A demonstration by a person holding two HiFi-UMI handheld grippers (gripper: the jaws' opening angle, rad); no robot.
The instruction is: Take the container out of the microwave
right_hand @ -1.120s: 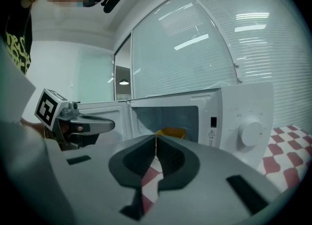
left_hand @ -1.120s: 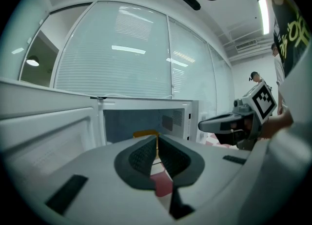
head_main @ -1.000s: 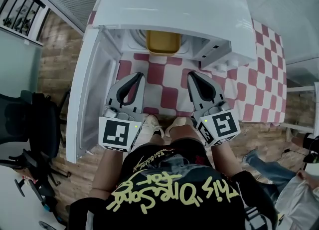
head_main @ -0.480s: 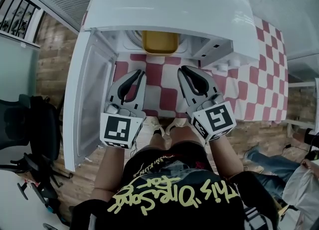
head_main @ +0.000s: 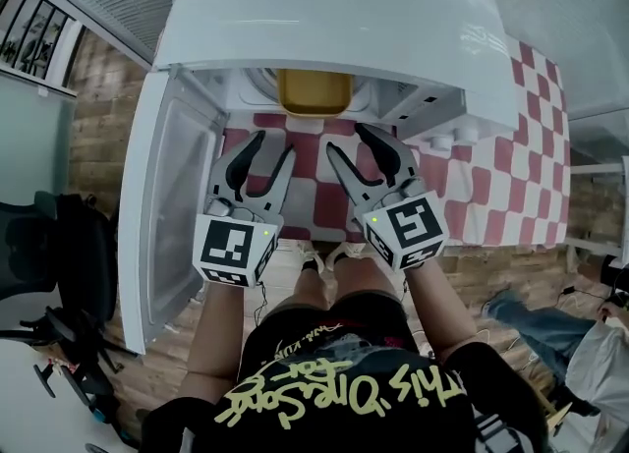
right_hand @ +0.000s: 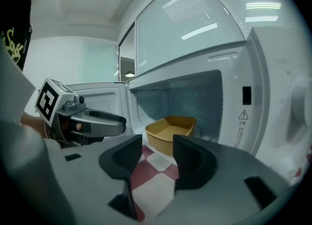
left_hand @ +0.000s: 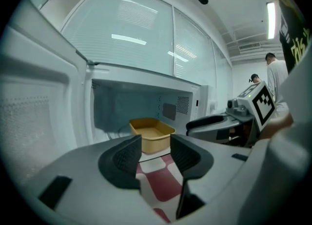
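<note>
Head view: left gripper [head_main: 273, 146] and right gripper [head_main: 351, 141] are opening their jaws, gripping nothing, above the checked cloth [head_main: 491, 146]. Left gripper view: the yellow container [left_hand: 152, 132], a smooth, shallow, round-cornered tub, is sitting upright inside the glossy white microwave [left_hand: 146, 85] (door wide open). Right gripper view: its length seems to be running inward.

We see bright, even indoor light. A ceiling strip light [left_hand: 271, 20] glares above the microwave [head_main: 334, 9], whose white top looks washed out; its cavity lies in soft shadow. Fisheye bending and dark corners frame both gripper views.
</note>
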